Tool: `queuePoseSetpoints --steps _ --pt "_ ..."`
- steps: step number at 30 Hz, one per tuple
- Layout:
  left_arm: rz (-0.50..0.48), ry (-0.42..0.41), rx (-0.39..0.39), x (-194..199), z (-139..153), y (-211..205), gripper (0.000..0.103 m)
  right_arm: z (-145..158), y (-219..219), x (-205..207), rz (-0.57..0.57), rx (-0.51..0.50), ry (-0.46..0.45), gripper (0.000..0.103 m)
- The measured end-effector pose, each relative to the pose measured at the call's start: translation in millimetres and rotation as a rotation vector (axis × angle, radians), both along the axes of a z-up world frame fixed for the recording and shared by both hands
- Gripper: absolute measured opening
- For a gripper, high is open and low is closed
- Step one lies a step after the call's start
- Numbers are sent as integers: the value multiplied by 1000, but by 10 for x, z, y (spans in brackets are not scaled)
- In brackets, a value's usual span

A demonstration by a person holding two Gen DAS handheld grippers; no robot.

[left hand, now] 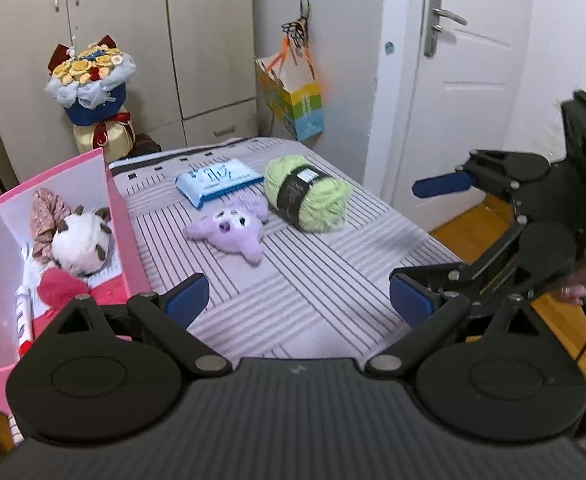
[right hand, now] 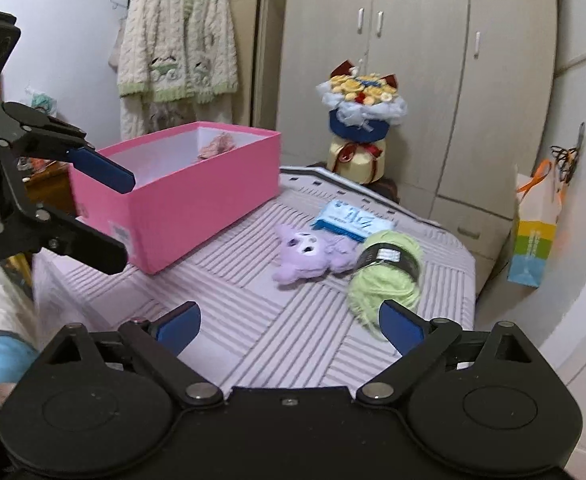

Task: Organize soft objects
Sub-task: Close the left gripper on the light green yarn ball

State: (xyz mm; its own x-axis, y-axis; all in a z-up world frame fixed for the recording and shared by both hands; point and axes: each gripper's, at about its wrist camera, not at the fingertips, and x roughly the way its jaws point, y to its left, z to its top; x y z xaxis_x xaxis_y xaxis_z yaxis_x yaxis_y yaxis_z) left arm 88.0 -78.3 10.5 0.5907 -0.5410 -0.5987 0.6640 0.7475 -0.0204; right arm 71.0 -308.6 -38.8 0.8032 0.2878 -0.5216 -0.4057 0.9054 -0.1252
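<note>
While wide open and empty, left gripper (left hand: 299, 304) and right gripper (right hand: 291, 326) above purple plush (left hand: 231, 230), green yarn (left hand: 307, 194).

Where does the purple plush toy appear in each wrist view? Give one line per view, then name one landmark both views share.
Left wrist view: purple plush toy lies centre-left on the striped cover, right of the pink box.
Right wrist view: purple plush toy lies at centre, right of the box.
Shared landmark: green yarn ball just right of the toy.
</note>
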Motion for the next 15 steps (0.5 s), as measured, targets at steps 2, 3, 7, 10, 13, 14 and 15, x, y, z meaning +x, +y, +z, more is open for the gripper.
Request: queuePoseSetpoints --steps 2,3,7,10,13,14,15 --pt "12 -7 -20 86 -54 -57 98 -70 -27 84 -26 -7 -24 98" --pt "19 -7 -37 132 -84 -77 98 -99 -39 127 -35 -7 -30 98" --pt "38 10 -105 345 -192 -178 98 -210 -78 351 -56 8 -25 98" --pt "53 26 -157 501 -264 -283 96 -291 -156 535 -67 56 14 98" --pt "67 45 -199 657 -336 -389 95 -386 -247 713 -99 98 37 98" --pt "74 50 -205 705 -359 -427 95 -420 -270 771 -117 102 43 98" --pt "86 53 -207 752 -385 -467 95 -452 -293 822 -135 101 45 98"
